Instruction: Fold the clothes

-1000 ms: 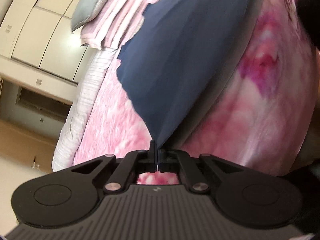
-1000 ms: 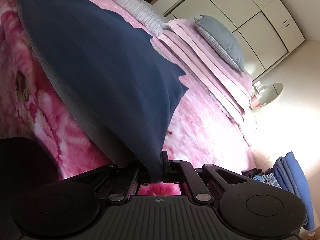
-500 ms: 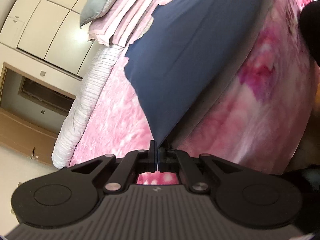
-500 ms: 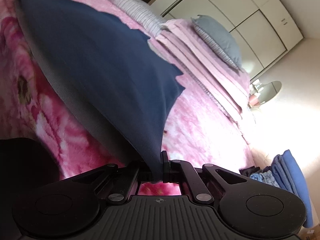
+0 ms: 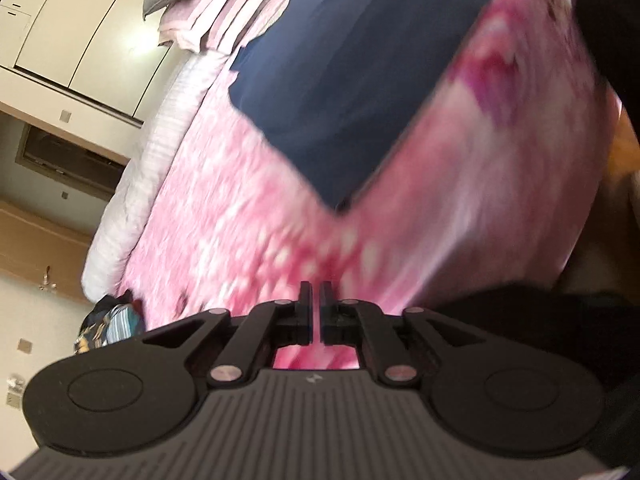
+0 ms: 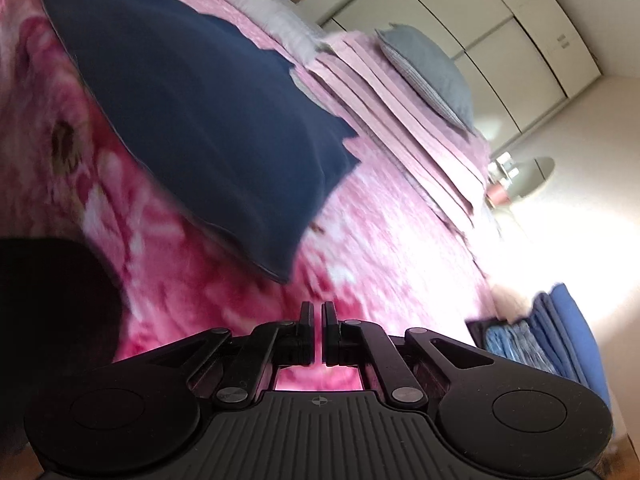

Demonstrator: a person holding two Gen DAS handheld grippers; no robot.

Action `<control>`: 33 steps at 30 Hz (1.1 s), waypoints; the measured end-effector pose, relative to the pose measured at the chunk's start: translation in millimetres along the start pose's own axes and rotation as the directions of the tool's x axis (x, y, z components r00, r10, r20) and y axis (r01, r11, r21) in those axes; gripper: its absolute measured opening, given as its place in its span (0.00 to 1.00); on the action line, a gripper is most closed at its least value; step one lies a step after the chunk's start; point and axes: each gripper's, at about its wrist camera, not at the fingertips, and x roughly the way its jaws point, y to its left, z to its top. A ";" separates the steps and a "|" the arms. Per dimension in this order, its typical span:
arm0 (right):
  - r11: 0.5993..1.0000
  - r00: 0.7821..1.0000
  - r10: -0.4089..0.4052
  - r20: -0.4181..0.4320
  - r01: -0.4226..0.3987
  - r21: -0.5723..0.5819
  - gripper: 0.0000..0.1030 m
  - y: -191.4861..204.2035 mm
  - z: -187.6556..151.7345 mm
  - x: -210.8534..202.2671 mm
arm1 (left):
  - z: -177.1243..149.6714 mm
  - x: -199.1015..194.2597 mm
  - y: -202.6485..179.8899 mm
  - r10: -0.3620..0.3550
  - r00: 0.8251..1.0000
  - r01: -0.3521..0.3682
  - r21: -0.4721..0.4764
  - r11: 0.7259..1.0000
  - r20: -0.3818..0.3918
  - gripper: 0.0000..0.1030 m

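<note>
The navy garment (image 5: 352, 80) lies flat on the pink floral blanket (image 5: 248, 216) of the bed, its near corner pointing toward the left gripper (image 5: 316, 294) but lying apart from it, farther up the bed. The left jaws have just been opening; they stand at a narrow slit with only pink blanket showing between them, no cloth. In the right wrist view the same navy garment (image 6: 192, 120) spreads to the far left, its near right corner ending short of the right gripper (image 6: 318, 312), whose jaws stand nearly together with a thin gap and nothing in it. Beyond the garment are folded pink bedding (image 6: 400, 100) and a grey pillow (image 6: 428, 72). A stack of blue clothes (image 6: 552, 328) sits at the near right
</note>
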 end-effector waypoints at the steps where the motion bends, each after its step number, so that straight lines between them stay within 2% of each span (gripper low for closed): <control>1: 1.000 1.000 -0.003 -0.006 0.003 0.007 0.00 -0.5 -2.2 -2.5 | -5.2 -1.5 2.5 0.005 1.000 -0.005 0.002 1.000 -0.006 0.05; 4: 1.000 1.000 -0.009 -0.010 0.009 0.009 0.00 1.9 -2.1 -8.3 | -10.0 -1.9 12.9 0.019 1.000 -0.019 -0.003 1.000 -0.008 0.10; 8: 0.999 1.000 -0.010 0.020 0.009 0.032 0.02 2.9 10.4 -14.2 | -2.4 -1.8 23.4 0.030 0.999 -0.030 -0.002 1.000 0.034 0.17; 9: 0.999 0.999 -0.011 0.034 0.010 0.033 0.15 3.1 15.1 -16.0 | 1.0 -1.9 26.0 0.030 0.998 -0.030 -0.001 1.000 0.049 0.18; 10: 0.999 0.999 -0.012 0.050 0.010 0.033 0.33 3.2 19.8 -17.9 | 4.3 -2.6 26.6 0.025 0.998 -0.025 -0.002 1.000 0.066 0.22; 11: 0.999 0.997 -0.019 0.073 0.017 0.035 0.75 3.3 23.9 -19.9 | 7.7 -3.3 27.2 0.019 0.996 -0.019 -0.004 1.000 0.082 0.25; 12: 0.999 0.995 -0.030 0.098 0.026 0.038 0.87 3.3 27.5 -22.0 | 12.5 -2.3 27.9 0.007 0.995 -0.006 -0.010 1.000 0.099 0.26; 14: 0.999 0.991 -0.013 0.132 0.007 0.042 0.87 2.4 36.2 -24.5 | 20.9 -0.6 28.4 -0.023 0.992 0.028 -0.035 0.999 0.123 0.31; 19: 0.998 0.985 0.048 0.168 -0.056 0.043 0.87 0.4 60.4 -21.3 | 35.7 11.7 25.4 -0.106 0.983 0.116 -0.057 0.992 0.148 0.31; 22: 0.994 0.978 0.095 0.184 -0.102 0.028 0.87 2.2 71.2 -21.9 | 35.5 8.8 20.1 -0.100 0.980 0.103 -0.012 0.995 0.170 0.31; 26: 0.987 0.968 0.156 0.198 -0.159 -0.002 0.87 7.3 77.0 -27.3 | 28.3 -0.7 18.7 -0.091 0.974 0.089 0.019 0.996 0.208 0.38; 30: 0.975 0.952 0.218 0.213 -0.220 -0.013 0.87 25.1 81.4 -30.8 | 24.9 -17.2 5.2 -0.104 0.954 0.086 0.076 0.993 0.281 0.45; 33: 0.967 0.941 0.253 0.226 -0.252 -0.034 0.87 38.7 88.7 -29.3 | 31.7 -16.3 -11.8 -0.121 0.947 0.076 0.158 0.985 0.299 0.47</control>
